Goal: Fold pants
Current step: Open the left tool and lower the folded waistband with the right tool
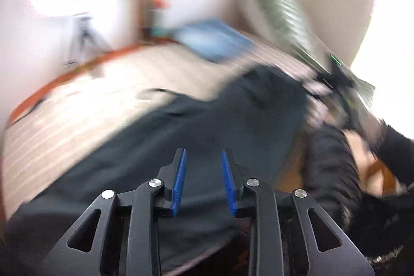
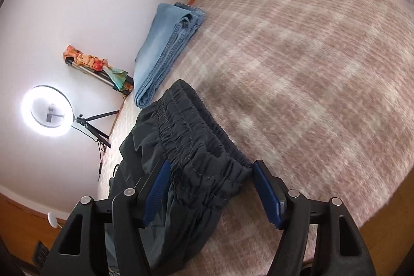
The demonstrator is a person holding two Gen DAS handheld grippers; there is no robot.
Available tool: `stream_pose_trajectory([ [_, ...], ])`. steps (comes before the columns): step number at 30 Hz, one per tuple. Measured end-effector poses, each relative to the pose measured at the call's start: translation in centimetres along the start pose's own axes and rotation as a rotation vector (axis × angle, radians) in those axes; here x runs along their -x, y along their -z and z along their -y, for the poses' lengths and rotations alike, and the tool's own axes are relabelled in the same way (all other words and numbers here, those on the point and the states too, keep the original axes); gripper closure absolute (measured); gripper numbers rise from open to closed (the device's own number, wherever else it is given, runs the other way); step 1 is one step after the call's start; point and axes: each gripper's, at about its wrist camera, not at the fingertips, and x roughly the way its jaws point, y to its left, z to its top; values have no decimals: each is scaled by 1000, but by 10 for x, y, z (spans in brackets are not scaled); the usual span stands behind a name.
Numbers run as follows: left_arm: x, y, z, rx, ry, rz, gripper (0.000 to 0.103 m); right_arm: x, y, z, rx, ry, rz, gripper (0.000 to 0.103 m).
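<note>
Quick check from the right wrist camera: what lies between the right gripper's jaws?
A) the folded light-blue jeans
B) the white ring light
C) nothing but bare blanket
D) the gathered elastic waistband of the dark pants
D: the gathered elastic waistband of the dark pants runs between the open jaws of the right gripper.

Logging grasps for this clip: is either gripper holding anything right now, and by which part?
Nothing is held. The right gripper stands open astride the dark pants' elastic waistband; the left gripper is open above them.

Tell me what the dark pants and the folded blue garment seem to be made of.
Dark pants: thin, smooth woven fabric, probably synthetic, faint sheen, gathered elastic waistband. Folded blue garment: looks like denim, with faded wash and thick stitched seams.
</note>
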Motion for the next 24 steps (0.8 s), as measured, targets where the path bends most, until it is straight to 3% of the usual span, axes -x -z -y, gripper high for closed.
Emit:
stream_pose_trajectory([
  [2,12,2,-45,115,-72,22,76,-2,0,-2,10,-4,0,35],
  [4,19,8,-77,177,-150,25,76,-6,1,-2,16,-2,-10,53],
  [5,20,13,-92,200,-184,19,76,-7,2,-1,8,-6,-5,55],
  [8,16,24,-120,260,-233,-3,76,-6,3,-5,17,-20,16,70],
  [10,11,30,-131,292,-232,-18,76,-1,4,-15,59,11,38,81],
  [12,6,32,-132,289,-249,-27,76,8,7,-27,104,54,77,85],
  [15,-4,28,-132,277,-234,-32,76,23,11,-39,152,137,109,86],
  [19,-24,8,-122,222,-180,-45,73,20,17,-39,202,213,34,85],
  [21,-34,-5,-113,188,-159,-40,68,20,16,-40,219,271,9,65],
  [24,-45,-16,-102,161,-127,-30,68,37,11,-52,275,342,85,57],
])
